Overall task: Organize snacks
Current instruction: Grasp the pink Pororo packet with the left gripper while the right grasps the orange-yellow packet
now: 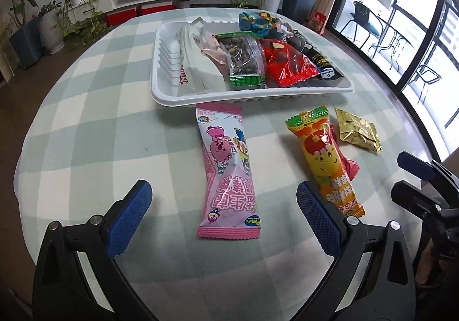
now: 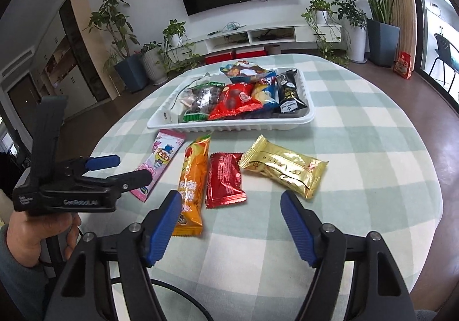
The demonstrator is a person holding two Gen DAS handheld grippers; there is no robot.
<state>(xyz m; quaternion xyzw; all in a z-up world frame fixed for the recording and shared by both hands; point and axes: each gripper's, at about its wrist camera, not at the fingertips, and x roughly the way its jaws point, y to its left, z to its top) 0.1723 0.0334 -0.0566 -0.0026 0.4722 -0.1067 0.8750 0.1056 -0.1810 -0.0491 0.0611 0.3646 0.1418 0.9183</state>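
**A:** Green-and-white checks cover the round table (image 1: 94, 120), and the cloth lies bare on the near and left side, so there's room to move there. Where are the snacks?

**B:** Most are piled in the white tray (image 1: 252, 97) at the far side. Four lie loose on the cloth in front of its near rim: a pink packet (image 1: 228, 172), an orange packet (image 1: 327, 160), a red packet (image 2: 225, 180) and a gold packet (image 2: 284, 169).

**A:** How do they point?

**B:** The pink one is long and narrow, its long axis running from the tray rim back toward the left gripper (image 1: 223, 203); its far end sits just beside the rim. The orange one runs nearly the same way, tilted a little. The red one lies alongside the orange, touching it. The gold one lies crosswise and slanted, just beside the red packet's far corner.

**A:** And the tools?

**B:** The left gripper is spread wide with the near end of the pink packet between its blue pads, which are not touching it. The right gripper (image 2: 231, 223) is also released; the near end of the orange packet lies at its left pad, and bare cloth fills the gap. In the right wrist view a hand (image 2: 37, 235) holds the left gripper's handle, low over the table's left edge.
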